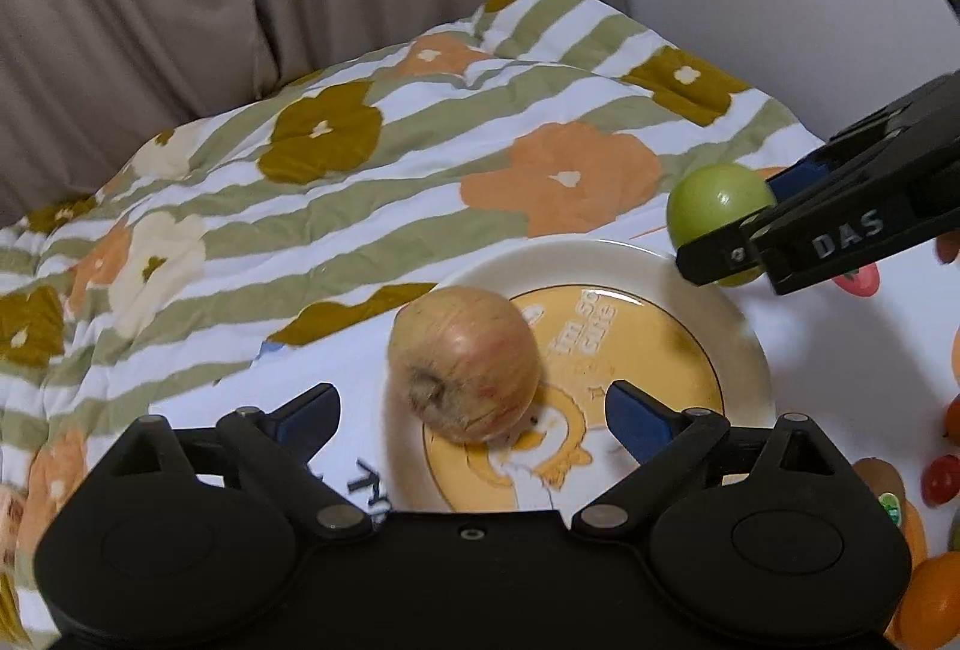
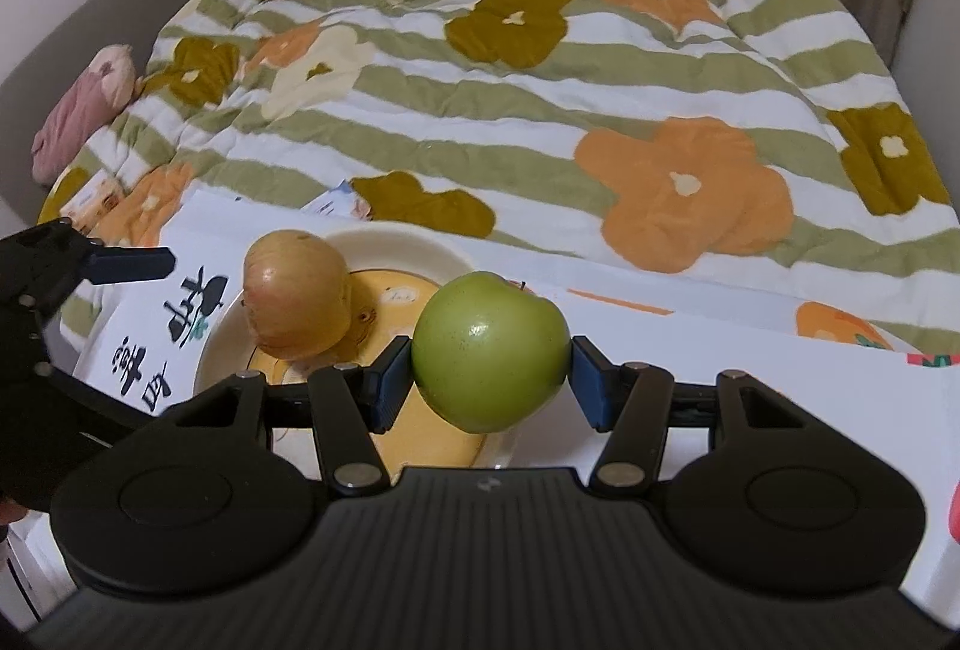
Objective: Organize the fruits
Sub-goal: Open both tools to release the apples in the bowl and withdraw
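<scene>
A pale red-streaked apple [image 1: 465, 362] lies on its side on the left part of a cream and yellow plate [image 1: 744, 344]. My left gripper [image 1: 474, 413] is open, its blue pads either side of and just behind the apple, not touching it. My right gripper [image 2: 489, 374] is shut on a green apple [image 2: 491, 350] and holds it above the plate's right rim [image 2: 420, 245]. From the left wrist view the green apple [image 1: 717, 200] shows between the right gripper's fingers [image 1: 720, 254]. The red-streaked apple [image 2: 297, 293] also shows in the right wrist view.
The plate sits on a white printed sheet [image 2: 780, 380] laid over a flowered, striped quilt [image 1: 360, 158]. Oranges [image 1: 936, 602], a kiwi [image 1: 879, 479] and small red fruits [image 1: 939, 479] lie at the right. A pink cloth [image 2: 78, 110] lies far left. Curtains hang behind.
</scene>
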The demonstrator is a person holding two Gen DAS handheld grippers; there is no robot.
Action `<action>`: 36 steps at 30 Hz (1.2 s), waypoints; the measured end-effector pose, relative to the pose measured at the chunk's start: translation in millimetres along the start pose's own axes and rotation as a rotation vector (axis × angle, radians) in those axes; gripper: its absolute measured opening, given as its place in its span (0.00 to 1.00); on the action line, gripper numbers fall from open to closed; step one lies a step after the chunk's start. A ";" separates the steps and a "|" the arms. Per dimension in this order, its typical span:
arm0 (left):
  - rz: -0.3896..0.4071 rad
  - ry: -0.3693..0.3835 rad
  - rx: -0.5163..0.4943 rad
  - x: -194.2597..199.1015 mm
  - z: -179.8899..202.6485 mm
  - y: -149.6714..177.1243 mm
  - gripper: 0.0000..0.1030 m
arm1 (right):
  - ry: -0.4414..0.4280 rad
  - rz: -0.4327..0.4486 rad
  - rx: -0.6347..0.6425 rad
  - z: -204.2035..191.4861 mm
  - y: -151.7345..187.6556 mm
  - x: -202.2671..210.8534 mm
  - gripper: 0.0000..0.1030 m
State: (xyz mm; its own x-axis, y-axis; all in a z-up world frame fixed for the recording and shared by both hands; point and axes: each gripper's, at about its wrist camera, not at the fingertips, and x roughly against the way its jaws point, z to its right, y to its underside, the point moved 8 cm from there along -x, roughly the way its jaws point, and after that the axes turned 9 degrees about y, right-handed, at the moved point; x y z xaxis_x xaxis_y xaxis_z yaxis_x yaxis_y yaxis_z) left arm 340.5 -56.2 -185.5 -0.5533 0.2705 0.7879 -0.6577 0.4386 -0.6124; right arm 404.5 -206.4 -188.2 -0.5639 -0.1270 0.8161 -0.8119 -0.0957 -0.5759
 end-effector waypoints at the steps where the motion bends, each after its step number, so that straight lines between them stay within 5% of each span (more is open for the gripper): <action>1: 0.001 -0.006 0.012 3.2 -0.7 2.1 0.95 | -0.006 0.000 0.012 -3.1 -0.2 -1.0 0.69; 22: 0.004 -0.148 0.227 38.3 -16.6 46.0 0.95 | -0.111 0.046 0.330 -60.1 7.9 -56.2 0.70; 26: 0.004 -0.152 0.254 43.6 -14.0 50.4 0.95 | -0.084 0.095 0.346 -60.2 5.7 -46.9 1.00; 36: 0.048 -0.164 0.287 74.8 -15.9 57.5 0.95 | -0.025 0.108 0.274 -48.6 11.5 -4.7 1.00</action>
State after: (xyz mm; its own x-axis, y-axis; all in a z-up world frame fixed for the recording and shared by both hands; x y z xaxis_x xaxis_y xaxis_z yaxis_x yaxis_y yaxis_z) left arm 269.4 2.9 -160.8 -0.6464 0.1331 0.7513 -0.7335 0.1628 -0.6599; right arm 390.4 -158.9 -196.3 -0.6384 -0.1747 0.7497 -0.6744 -0.3425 -0.6541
